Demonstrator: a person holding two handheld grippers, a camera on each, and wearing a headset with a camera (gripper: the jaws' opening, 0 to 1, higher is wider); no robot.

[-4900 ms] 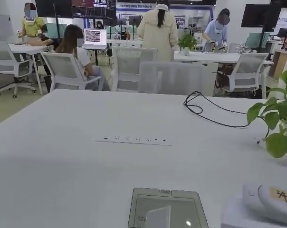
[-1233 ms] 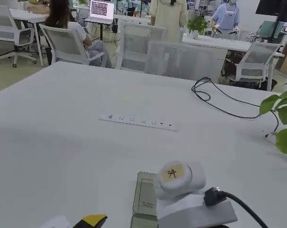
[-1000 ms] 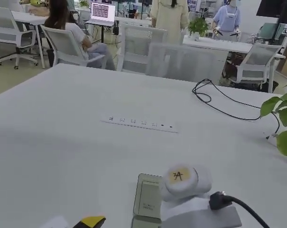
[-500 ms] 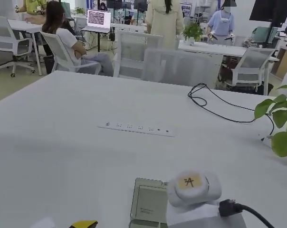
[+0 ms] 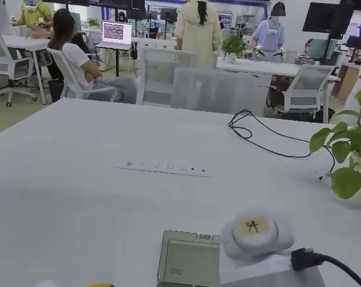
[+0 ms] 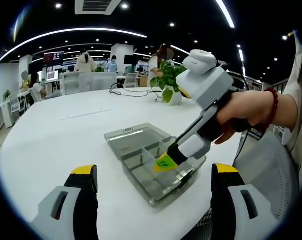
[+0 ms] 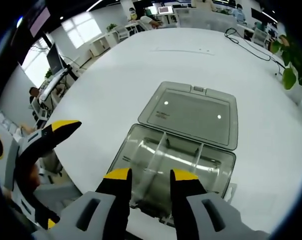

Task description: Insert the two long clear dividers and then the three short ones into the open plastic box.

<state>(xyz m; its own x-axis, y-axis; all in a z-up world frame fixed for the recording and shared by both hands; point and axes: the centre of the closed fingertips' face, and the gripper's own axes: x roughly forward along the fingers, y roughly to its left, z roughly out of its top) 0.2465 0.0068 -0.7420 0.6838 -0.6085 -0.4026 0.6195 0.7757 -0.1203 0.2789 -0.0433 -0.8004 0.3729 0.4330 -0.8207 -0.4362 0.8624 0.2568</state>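
White, smooth and matt, the table (image 6: 56, 130) bears the work. The left gripper (image 6: 153, 169) is held with its yellow-tipped grey jaws wide apart, facing the open plastic box (image 7: 126, 145). The box is clear, rectangular and round-cornered, and its hinged lid (image 7: 191, 112) is laid flat on the table. Clear dividers (image 7: 155, 160) are seen upright inside it. The right gripper (image 7: 151, 174) is positioned over the box, jaws narrowly parted astride one divider; whether it is pinched cannot be told.

Box (image 7: 123, 149) clear glossy plastic; dividers (image 7: 177, 159) same clear plastic; table (image 7: 116, 70) smooth matt white.
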